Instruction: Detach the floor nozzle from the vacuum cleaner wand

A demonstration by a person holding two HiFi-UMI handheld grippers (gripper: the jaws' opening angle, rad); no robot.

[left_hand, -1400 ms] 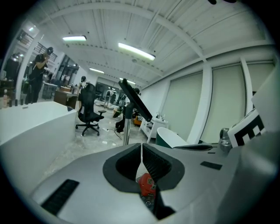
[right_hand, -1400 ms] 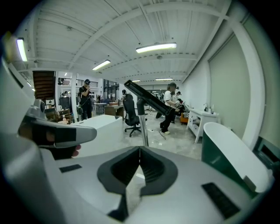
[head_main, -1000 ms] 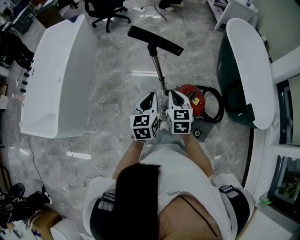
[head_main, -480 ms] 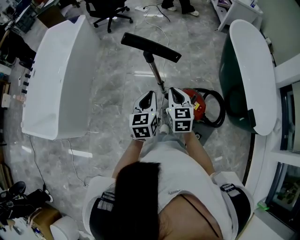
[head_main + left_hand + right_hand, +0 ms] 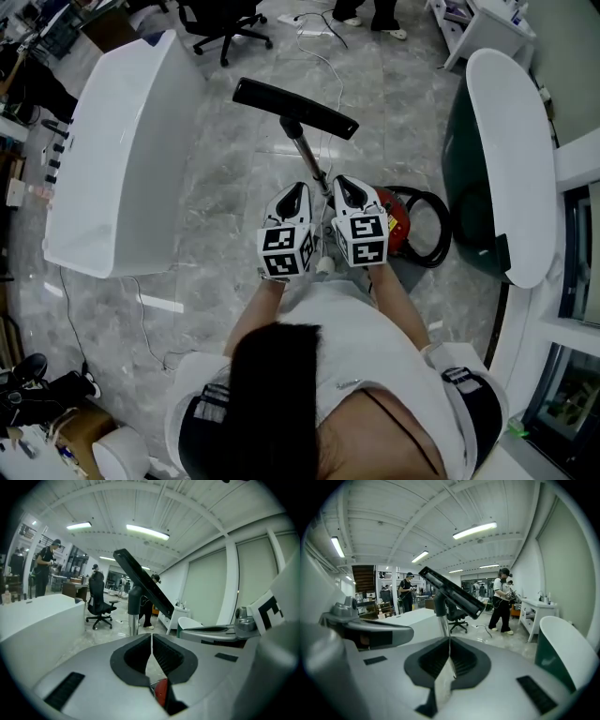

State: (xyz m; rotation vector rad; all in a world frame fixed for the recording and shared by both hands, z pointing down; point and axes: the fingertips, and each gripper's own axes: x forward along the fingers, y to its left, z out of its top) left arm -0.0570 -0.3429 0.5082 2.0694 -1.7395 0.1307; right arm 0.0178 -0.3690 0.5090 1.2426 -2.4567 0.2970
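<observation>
Two claws move as a pair here: the left claw (image 5: 299, 190) and the right claw (image 5: 343, 183) have kept side by side over the last second. Both gripper views show each with its jaws closed on themselves and nothing between the pads. What has shifted is the floor nozzle (image 5: 294, 108). In the head view it has slid down and to the left, nearer the claws, and less of the chrome wand (image 5: 307, 161) shows than a second ago. The office chair (image 5: 225, 23) has drifted in the picture too, so part of that shift is the head's own. The wand runs down between the two claws. In both gripper views the nozzle stands tilted high ahead of the jaws, which suggests it is off the floor (image 5: 234, 197). Whether the claws' sides press on the wand cannot be told. The red canister (image 5: 396, 208) lies just right of the right claw. For the task little is gained: the nozzle is still seated on the wand's far end. This looks like bringing the joint within reach, not pulling it apart, and neither claw grips the neck or the tube yet.
</observation>
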